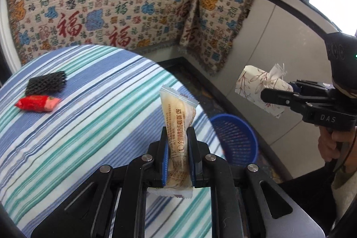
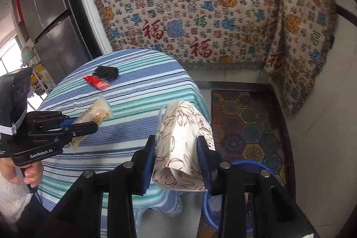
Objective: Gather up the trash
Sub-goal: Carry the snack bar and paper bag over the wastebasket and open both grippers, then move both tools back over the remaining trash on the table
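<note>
My left gripper (image 1: 177, 133) is shut on a clear yellowish snack wrapper (image 1: 178, 113) and holds it upright over the table's right edge; it also shows in the right wrist view (image 2: 96, 114). My right gripper (image 2: 176, 142) is shut on a floral-printed tissue pack (image 2: 183, 142), held in the air above the blue basket (image 2: 252, 165). In the left wrist view the pack (image 1: 254, 84) hangs right of the table, above the blue basket (image 1: 236, 137) on the floor. A red wrapper (image 1: 38, 103) and a black foam net (image 1: 46, 82) lie on the striped tablecloth (image 1: 78, 126).
A patterned blanket (image 1: 125, 3) hangs over the counter behind the table. A patterned mat (image 2: 247, 124) covers the floor by the basket. White cabinets (image 1: 279, 37) stand at the right. A dark fridge (image 2: 51, 21) stands at the left.
</note>
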